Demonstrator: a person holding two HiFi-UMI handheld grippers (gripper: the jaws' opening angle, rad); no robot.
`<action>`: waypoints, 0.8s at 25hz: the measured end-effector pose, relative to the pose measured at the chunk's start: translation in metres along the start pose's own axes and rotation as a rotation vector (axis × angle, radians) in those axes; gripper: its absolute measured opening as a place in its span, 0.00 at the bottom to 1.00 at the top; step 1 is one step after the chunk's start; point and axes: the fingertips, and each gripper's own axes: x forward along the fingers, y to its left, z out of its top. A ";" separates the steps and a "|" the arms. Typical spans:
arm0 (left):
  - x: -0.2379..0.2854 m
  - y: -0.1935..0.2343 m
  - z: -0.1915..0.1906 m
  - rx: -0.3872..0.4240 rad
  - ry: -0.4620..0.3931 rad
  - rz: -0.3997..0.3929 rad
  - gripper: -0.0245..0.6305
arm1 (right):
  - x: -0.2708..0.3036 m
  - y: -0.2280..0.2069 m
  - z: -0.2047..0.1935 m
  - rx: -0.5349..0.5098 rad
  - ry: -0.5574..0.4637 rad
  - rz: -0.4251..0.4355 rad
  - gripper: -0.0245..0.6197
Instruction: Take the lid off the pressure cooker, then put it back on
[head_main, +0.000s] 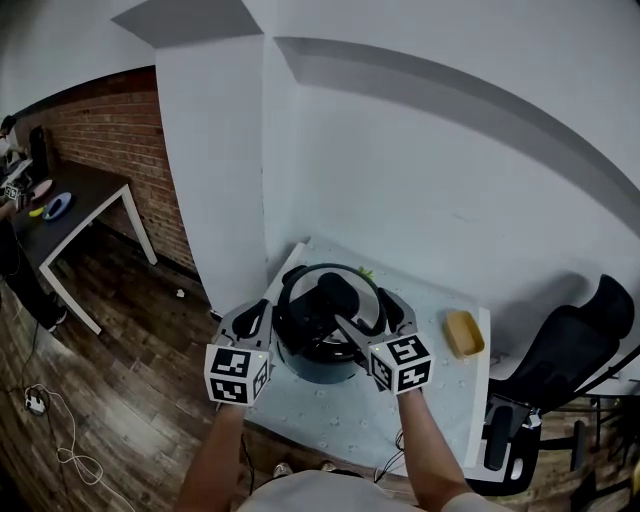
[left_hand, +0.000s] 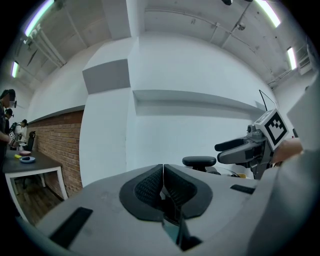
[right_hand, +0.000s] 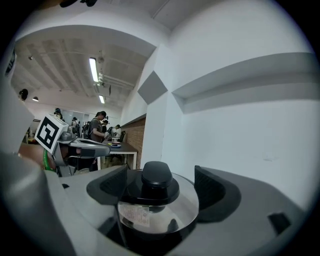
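Head view, far left: a dark side table (head_main: 88, 190) against a brick wall (head_main: 120, 130) carries a blue dish (head_main: 58, 205) with something yellow in it. The right gripper view adds people (right_hand: 97, 127) standing by that table; the head view shows almost none of them.

Left gripper (head_main: 262, 318): beside the left flank of the pressure cooker (head_main: 320, 368). Its own view shows its fingers (left_hand: 145, 187) clenched, pads meeting along a line, nothing visible between the tips. That view also looks past them to the lid's knob and the right gripper's marker cube.

Cooker: mid-tabletop (head_main: 440, 400), dark body. The lid (head_main: 300, 300) lies over its mouth. Whether it is fully seated I cannot tell. Contents are hidden under the lid in every view.

Right gripper (head_main: 368, 318): reaches in over the lid from the near right. Its own view shows what the head view blurs. Its fingers (right_hand: 215, 189) are released and spread wide, and the black knob (right_hand: 156, 179) stands in the gap between them. A sliver of space shows on each side, so neither pad is pressing it. Only this view shows the lid's shiny surface and a pale sticker (right_hand: 135, 215) on it.

Right of the cooker: a small yellow object (head_main: 464, 333) lies near the tabletop's right edge, well apart from the pot. It is too small to tell whether it is a dish or a sponge. Beyond the edge stands a black office chair (head_main: 570, 345).
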 end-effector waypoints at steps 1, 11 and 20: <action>0.001 -0.001 -0.001 0.003 0.003 -0.001 0.06 | 0.004 0.000 -0.003 -0.001 0.023 0.011 0.67; -0.005 0.011 -0.005 0.003 0.018 0.025 0.06 | 0.058 0.008 -0.009 -0.040 0.226 0.095 0.64; -0.016 0.023 -0.015 -0.006 0.031 0.041 0.06 | 0.080 0.008 -0.020 -0.021 0.323 0.085 0.48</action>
